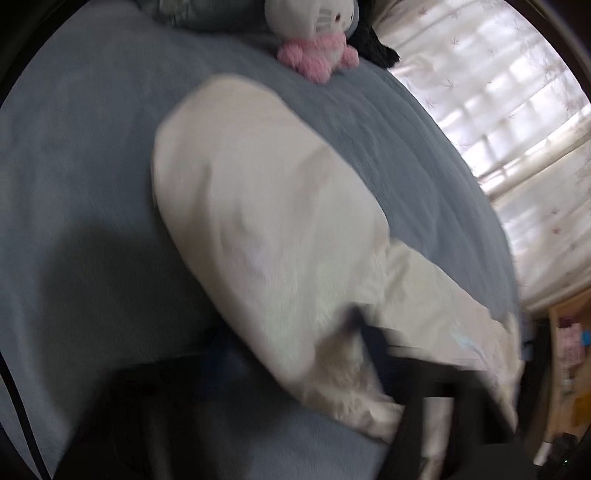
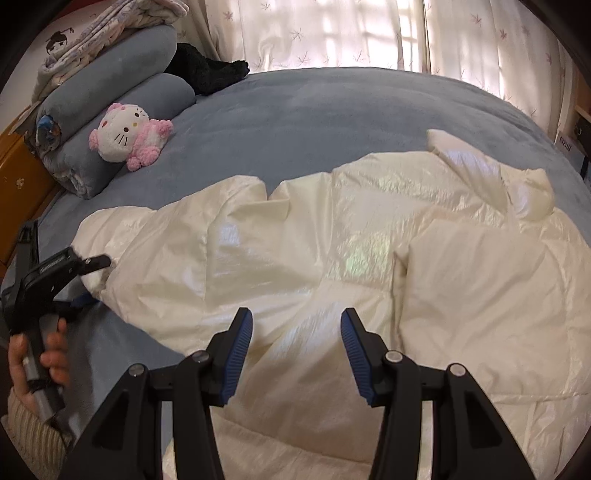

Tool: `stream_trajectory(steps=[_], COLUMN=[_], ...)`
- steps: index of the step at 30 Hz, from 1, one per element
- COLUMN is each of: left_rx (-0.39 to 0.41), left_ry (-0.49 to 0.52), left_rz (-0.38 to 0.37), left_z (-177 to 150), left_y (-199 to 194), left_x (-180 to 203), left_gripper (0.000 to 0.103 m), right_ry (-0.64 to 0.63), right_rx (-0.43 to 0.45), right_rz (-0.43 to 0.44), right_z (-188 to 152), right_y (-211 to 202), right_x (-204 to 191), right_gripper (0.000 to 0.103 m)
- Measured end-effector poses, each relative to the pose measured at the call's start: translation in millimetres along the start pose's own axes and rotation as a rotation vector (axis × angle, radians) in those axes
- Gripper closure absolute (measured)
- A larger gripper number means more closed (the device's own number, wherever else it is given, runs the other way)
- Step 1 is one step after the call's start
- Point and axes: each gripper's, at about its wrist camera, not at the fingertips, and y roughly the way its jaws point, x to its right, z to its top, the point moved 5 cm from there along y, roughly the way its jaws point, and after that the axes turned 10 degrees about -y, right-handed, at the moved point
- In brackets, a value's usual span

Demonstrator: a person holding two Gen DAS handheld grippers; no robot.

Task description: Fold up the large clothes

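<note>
A large white puffy jacket (image 2: pixel 332 240) lies spread on the blue bed cover (image 2: pixel 314 110). One long sleeve (image 1: pixel 258 221) reaches across the cover in the blurred left wrist view. My left gripper (image 2: pixel 98 262), held by a hand (image 2: pixel 37 354) at the far left, has its narrow tip at the sleeve's end and looks shut on the fabric. In its own view the gripper (image 1: pixel 369 343) is a dark blur with white cloth bunched around it. My right gripper (image 2: pixel 295 332) hovers open over the jacket's near part, and its blue pads (image 2: pixel 240 350) touch no cloth.
A white and pink plush cat (image 2: pixel 125 133) leans on rolled blue bedding (image 2: pixel 110 74) at the bed's head. A black plush (image 2: pixel 207 70) lies behind it. Pale curtains (image 2: pixel 332 33) hang along the far side. A wooden headboard (image 2: pixel 14 177) stands at the left.
</note>
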Motion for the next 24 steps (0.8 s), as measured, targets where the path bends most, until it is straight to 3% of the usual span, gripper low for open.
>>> stream_trajectory(steps=[2,7,11,14,19,24], left_rx=[0.008,0.192,0.292,0.318,0.224,0.085], left_ry=[0.026,0.207,0.39,0.504,0.678,0.824], left_rz=[0.024,0.052,-0.043,-0.106,-0.208,-0.181], left_z=[0,-15,-54,-95,-194,-299], left_y=[-4,-62,-123,-156,-163,-107], left_x=[11,79,166,220,306,343], left_gripper=[0.095,0.098,0.098,0.098,0.098,0.092], right_ry=[0.003,0.018,0.045,0.073,0.188,0.294], right_rx=[0.002,0.06,0.113,0.141,0.191,0.192], right_rz=[0.002,0.014,0.002,-0.02,-0.07,-0.144], right_z=[0,0,-7,-17,-45,-84], right_y=[-8,-46,-83,-109,-152,-173], right_x=[0,5,19,39,102,172], right_gripper=[0.053,0.053,0.053,0.053,0.053,0.053])
